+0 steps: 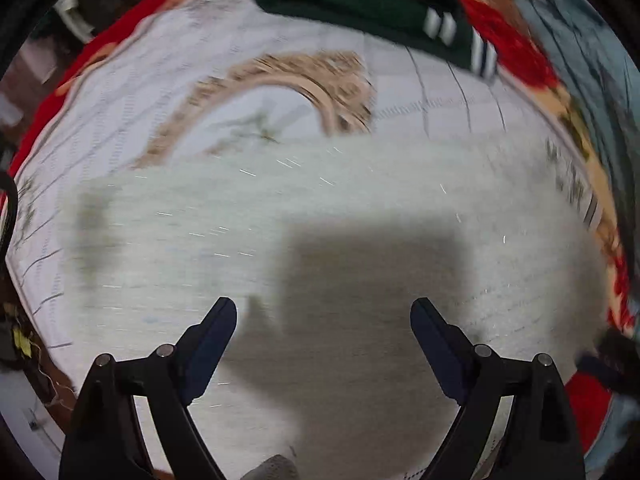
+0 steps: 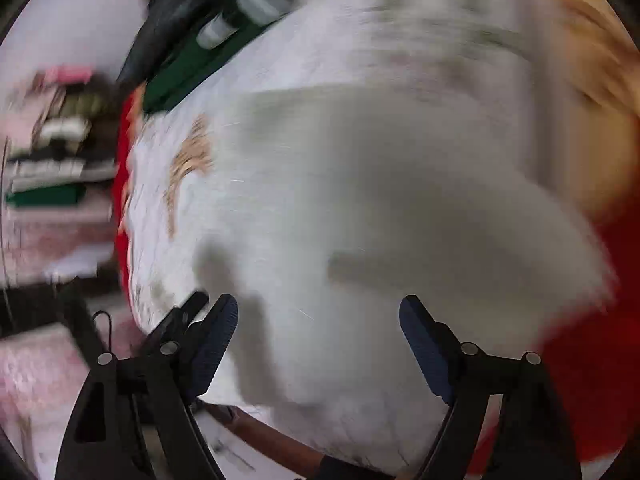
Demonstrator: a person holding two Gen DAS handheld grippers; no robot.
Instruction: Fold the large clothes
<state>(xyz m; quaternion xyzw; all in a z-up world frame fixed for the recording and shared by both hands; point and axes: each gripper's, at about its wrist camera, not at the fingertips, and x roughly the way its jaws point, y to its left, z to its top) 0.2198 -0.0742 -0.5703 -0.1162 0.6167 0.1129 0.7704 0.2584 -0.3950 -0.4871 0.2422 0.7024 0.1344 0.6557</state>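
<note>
A pale white garment [image 1: 320, 216] lies spread flat on a patterned bedsheet [image 1: 120, 92], below a folded dark green garment [image 1: 360, 4]. The left gripper [image 1: 323, 312] hovers over the white cloth, its fingers wide apart and holding nothing. The right gripper [image 2: 318, 310] also hangs over it, equally wide and empty.

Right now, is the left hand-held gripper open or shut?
Open. The left hand-held gripper has its fingers spread wide apart, with only the white garment seen between them, not gripped.
</note>
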